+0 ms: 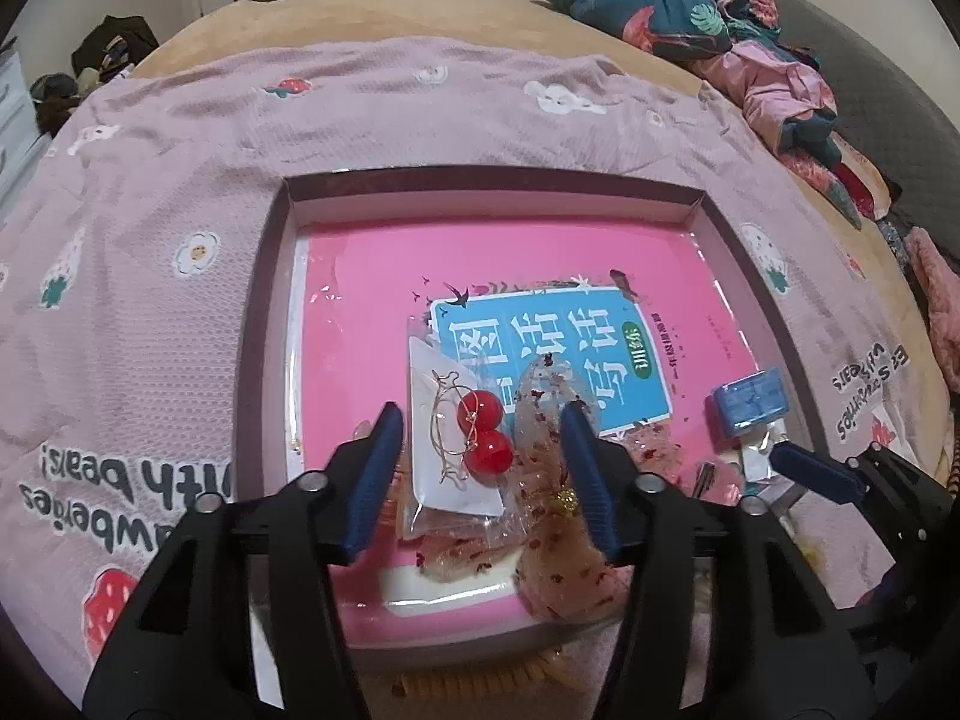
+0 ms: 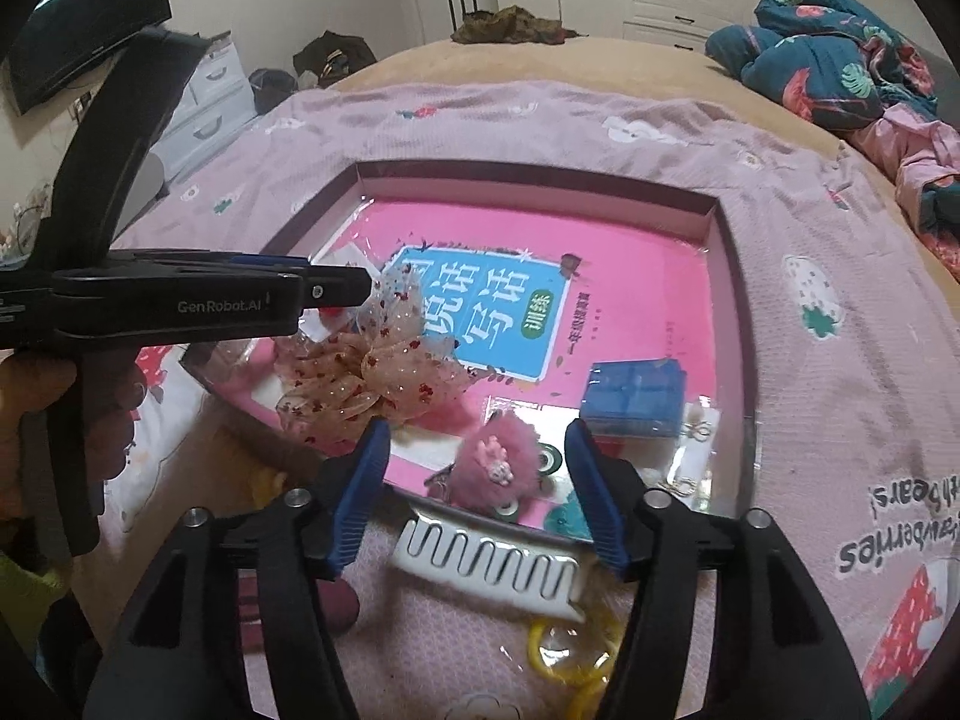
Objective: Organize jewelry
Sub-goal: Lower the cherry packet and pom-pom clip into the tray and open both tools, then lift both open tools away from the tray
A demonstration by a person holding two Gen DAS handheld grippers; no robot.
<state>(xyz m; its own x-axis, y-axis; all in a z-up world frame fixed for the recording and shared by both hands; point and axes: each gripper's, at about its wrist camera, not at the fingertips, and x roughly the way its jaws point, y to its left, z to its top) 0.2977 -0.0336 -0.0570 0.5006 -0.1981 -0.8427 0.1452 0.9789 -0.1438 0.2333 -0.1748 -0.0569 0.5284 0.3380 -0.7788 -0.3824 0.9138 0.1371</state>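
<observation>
A shallow box [image 1: 267, 276] lined with a pink book lies on the bed. My left gripper [image 1: 483, 420] is open just above a clear packet with red cherry earrings [image 1: 483, 432] and a sheer spotted organza bow [image 1: 552, 420]. In the right wrist view the left gripper [image 2: 336, 291] hangs over that bow [image 2: 372, 384]. My right gripper [image 2: 477, 444] is open over the box's near edge, either side of a pink fluffy pom-pom charm [image 2: 498, 465]. A small blue box [image 2: 636, 399] sits just beyond it, and it also shows in the left wrist view [image 1: 750, 402].
A white comb-like hair clip [image 2: 486, 564] and a yellow chain [image 2: 576, 660] lie on the blanket in front of the box. Small earring packets [image 2: 696, 444] lie at the box's near right. The strawberry blanket [image 1: 180, 180] surrounds the box; piled clothes [image 1: 690, 6] at the far right.
</observation>
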